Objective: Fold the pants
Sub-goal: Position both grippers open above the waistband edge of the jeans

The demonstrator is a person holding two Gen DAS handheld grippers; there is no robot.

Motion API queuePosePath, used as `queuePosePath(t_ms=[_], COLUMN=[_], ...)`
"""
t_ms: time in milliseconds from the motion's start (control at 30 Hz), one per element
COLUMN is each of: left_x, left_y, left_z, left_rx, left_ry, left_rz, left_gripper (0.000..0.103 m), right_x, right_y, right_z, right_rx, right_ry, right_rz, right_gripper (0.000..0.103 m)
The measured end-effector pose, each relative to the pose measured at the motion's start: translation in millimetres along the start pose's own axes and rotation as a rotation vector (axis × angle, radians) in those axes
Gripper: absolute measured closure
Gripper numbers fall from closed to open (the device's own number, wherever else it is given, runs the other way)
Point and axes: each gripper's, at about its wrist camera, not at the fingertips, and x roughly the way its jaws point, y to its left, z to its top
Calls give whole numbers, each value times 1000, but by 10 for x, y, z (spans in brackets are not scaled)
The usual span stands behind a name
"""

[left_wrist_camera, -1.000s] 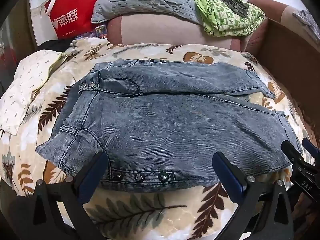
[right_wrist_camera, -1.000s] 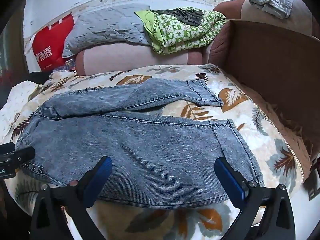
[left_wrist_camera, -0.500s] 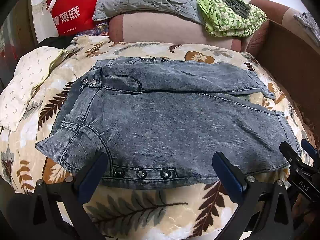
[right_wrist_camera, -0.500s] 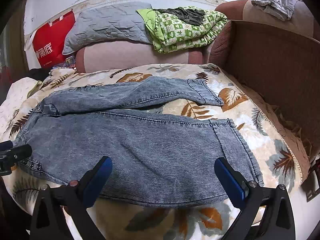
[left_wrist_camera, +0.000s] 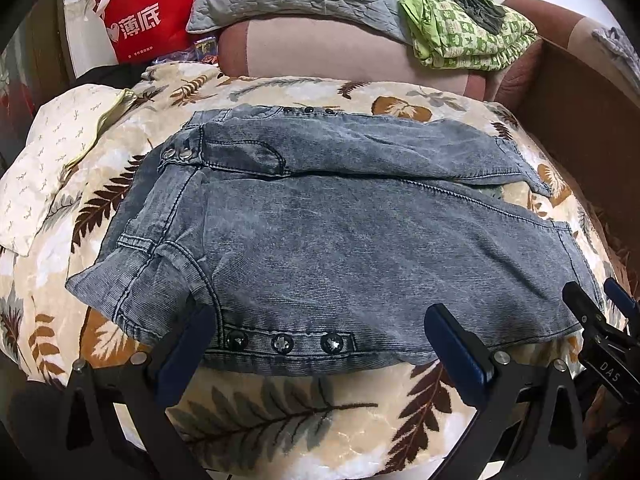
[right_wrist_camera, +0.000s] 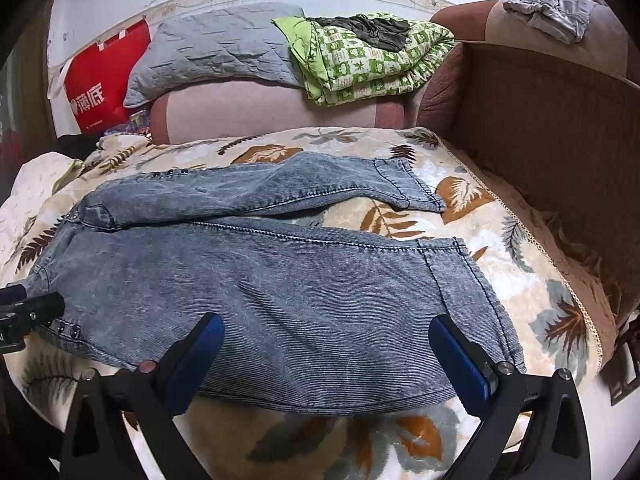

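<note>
Blue-grey denim pants lie flat on a leaf-print blanket, waistband to the left and legs running right. In the right wrist view the same pants show both legs spread, cuffs at the right. My left gripper is open, its fingers straddling the near hem with three metal studs. My right gripper is open over the near leg's lower edge. Each gripper's tip shows at the edge of the other's view: the right gripper, the left gripper.
A sofa back carries a grey pillow and a folded green quilt. A red bag stands at the far left. A brown cardboard panel walls the right side. A white cloth lies left of the pants.
Both grippers have drawn slightly nearer the pants' near edge; the view shifted a little. The pants have not moved and both grippers stay open.
</note>
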Motion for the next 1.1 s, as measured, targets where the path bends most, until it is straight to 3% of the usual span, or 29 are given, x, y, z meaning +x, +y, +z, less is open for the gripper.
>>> queuePosePath(t_ms=[1100], left_x=[-5], left_y=[64], left_z=[-5], left_rx=[-22], left_ry=[2], left_rz=[-1], left_gripper=[0], right_x=[23], right_y=[-2], right_z=[-10], right_rx=[0], right_ry=[8], right_rz=[-13], right_gripper=[0])
